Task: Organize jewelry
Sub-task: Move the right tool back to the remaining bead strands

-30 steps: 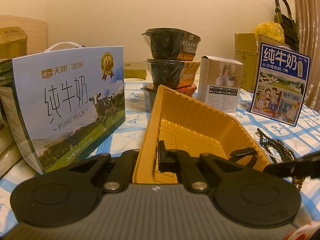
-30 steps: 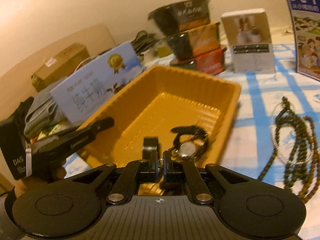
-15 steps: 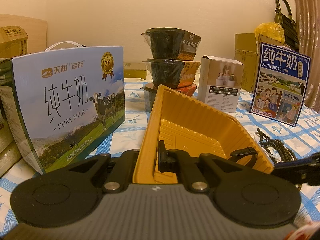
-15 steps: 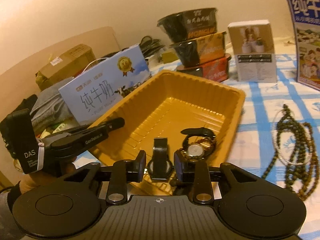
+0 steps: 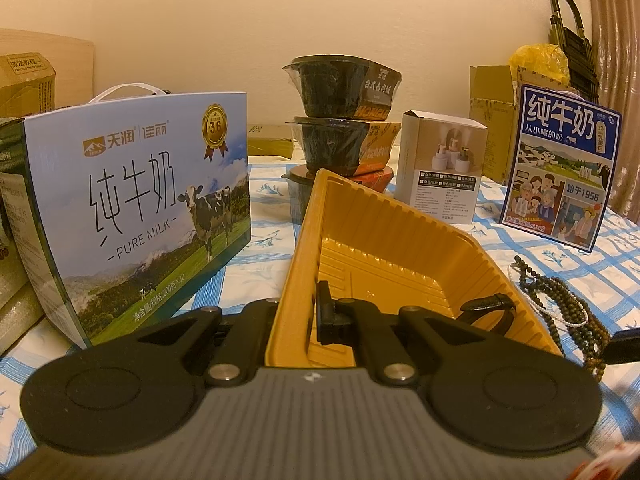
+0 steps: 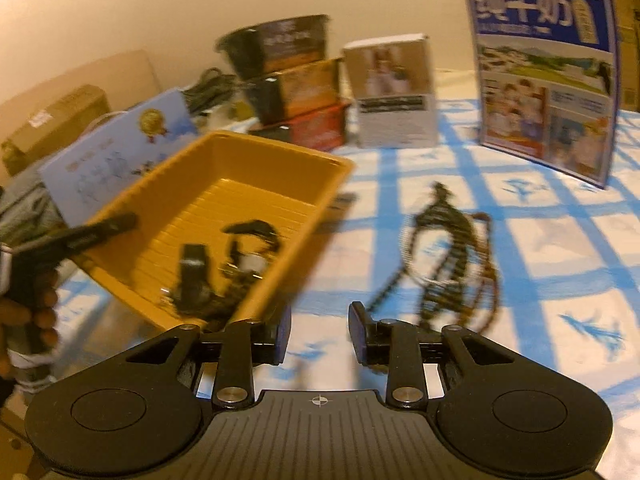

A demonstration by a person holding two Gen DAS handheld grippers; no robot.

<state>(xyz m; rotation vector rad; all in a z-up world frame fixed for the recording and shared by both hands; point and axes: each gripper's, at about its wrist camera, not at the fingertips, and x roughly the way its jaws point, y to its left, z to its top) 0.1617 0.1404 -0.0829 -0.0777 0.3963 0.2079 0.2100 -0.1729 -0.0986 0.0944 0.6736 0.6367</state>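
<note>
My left gripper (image 5: 298, 320) is shut on the near left wall of the yellow plastic tray (image 5: 384, 264). From the right wrist, its finger (image 6: 100, 228) lies on the tray's (image 6: 224, 200) left rim, with a hand behind it. Two watches lie in the tray's near corner, one with a black strap (image 6: 192, 276) and one with a pale dial (image 6: 248, 260); the left wrist view catches only a strap (image 5: 488, 308). My right gripper (image 6: 320, 332) is open and empty over the tablecloth, between the tray and a heap of dark bead necklaces (image 6: 452, 256) to its right.
A pale blue milk carton box (image 5: 136, 216) stands left of the tray. Behind it are stacked black noodle bowls (image 5: 344, 120) and a white box (image 5: 440, 168). A dark blue milk box (image 6: 544, 72) stands at the back right of the blue-checked cloth.
My right gripper opened, left the black-strapped watch lying in the tray and swung right, out over the cloth toward the beads. The left gripper and the tray have not moved.
</note>
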